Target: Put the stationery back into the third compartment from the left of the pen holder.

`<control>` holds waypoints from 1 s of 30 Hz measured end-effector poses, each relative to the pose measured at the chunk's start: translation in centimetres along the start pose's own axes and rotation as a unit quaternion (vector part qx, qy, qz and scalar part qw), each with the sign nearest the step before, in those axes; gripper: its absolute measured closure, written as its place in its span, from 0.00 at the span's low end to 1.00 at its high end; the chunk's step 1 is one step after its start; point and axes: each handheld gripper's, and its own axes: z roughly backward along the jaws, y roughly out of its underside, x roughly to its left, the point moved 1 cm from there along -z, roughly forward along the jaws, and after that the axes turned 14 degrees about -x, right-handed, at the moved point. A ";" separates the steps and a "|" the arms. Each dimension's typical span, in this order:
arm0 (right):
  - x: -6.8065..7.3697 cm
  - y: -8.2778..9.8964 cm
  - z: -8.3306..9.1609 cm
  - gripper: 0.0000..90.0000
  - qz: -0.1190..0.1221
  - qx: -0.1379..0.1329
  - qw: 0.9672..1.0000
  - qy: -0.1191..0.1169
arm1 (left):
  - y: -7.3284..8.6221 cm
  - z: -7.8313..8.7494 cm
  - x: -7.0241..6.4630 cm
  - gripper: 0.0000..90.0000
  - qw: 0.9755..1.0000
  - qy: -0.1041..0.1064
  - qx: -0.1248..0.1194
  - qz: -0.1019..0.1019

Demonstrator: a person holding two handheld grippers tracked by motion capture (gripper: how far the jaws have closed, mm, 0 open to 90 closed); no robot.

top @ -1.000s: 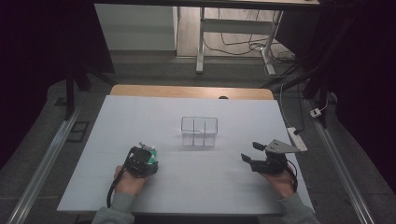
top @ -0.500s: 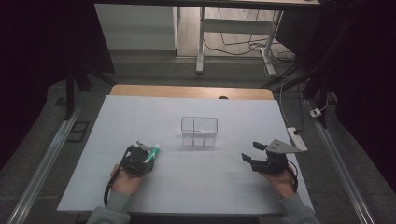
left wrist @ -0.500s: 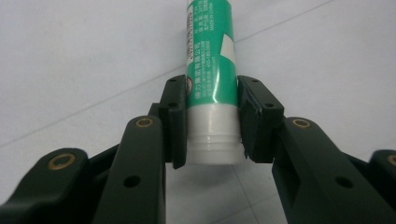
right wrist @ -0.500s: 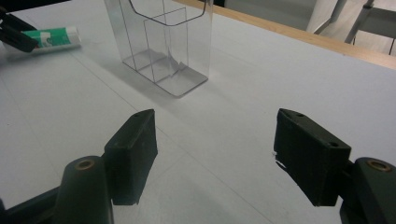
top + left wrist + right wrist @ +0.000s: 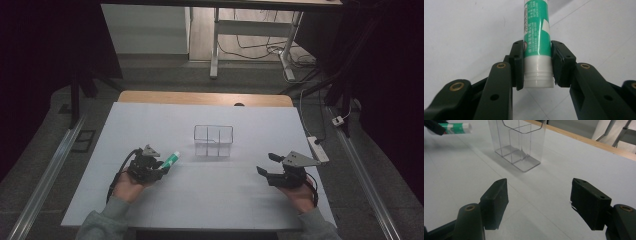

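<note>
Left gripper (image 5: 537,72) clamped on green-white tube (image 5: 536,37) (grasp done); placing it in clear organizer (image 5: 213,141) remains, judging by layout. Right gripper (image 5: 541,202) open, empty.

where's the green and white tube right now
The green and white tube sits clamped in the left tongs, seen at the left of the high view, just left of the clear divided box.

Left gripper (image 5: 159,167) at 8 o'clock, jaws clamped (pads pressing from both sides). Right gripper (image 5: 266,165) at 4 o'clock, jaws wide apart.
</note>
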 end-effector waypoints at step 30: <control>4.4 -1.9 -2.0 0.38 0.065 0.044 0.994 -0.076 | -5.0 -3.2 -4.2 0.72 0.984 0.134 -0.005 -0.115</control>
